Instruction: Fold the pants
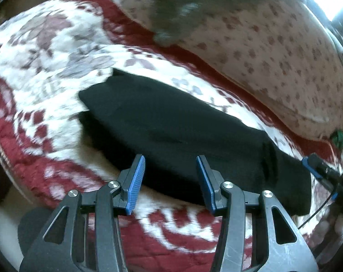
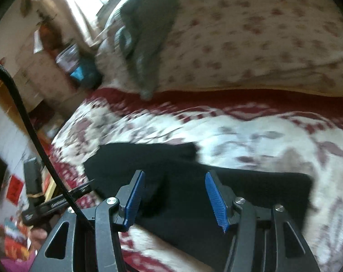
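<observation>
On the red-and-white quilt, black pants lie in a folded strip; L gripper & R gripper hover over pants' near edge, jaws apart, holding nothing, prob. readying next fold.

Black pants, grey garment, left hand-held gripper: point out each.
black pants [image 1: 171,127]: left wrist view, middle of the fabric.
grey garment [image 2: 146,45]: right wrist view, its middle.
left hand-held gripper [image 1: 170,181]: left wrist view, between the fingertips.

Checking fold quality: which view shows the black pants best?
The left wrist view: the pants lie nearly whole on the quilt, both ends visible. In the right wrist view the pants are partly hidden behind the right gripper.
</observation>
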Available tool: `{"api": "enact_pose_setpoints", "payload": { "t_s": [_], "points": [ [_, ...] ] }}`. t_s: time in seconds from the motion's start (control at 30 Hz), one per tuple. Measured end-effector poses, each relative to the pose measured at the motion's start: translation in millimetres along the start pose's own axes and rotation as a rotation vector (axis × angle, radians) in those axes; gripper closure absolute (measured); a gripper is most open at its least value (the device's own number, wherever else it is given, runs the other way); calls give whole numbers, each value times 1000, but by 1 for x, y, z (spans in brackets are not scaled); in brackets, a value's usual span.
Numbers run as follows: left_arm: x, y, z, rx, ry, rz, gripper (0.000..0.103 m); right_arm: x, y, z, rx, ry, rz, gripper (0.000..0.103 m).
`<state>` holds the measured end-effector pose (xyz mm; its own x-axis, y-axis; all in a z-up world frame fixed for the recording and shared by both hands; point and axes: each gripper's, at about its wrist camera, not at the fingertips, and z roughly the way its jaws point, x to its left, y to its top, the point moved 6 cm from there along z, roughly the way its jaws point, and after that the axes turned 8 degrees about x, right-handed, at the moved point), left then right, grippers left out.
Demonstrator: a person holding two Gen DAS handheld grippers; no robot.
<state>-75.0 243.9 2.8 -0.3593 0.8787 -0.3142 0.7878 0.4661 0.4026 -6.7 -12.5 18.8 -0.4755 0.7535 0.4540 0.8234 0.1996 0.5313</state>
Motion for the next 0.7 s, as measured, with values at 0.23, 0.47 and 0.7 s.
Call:
{"api": "enact_pose_setpoints", "payload": {
  "t_s": [0.23, 0.47, 0.7],
  "points": [
    [43, 0, -5, -2, -20, -112, 57, 62, 16, 63, 109, 83, -160, 49],
    [73, 0, 3, 14, -44, -204, 56, 111, 35, 122, 186, 126, -270, 49],
    [77, 8, 11, 15, -81, -234, 55, 148, 58, 176, 242, 153, -328, 49]
  ]
}}
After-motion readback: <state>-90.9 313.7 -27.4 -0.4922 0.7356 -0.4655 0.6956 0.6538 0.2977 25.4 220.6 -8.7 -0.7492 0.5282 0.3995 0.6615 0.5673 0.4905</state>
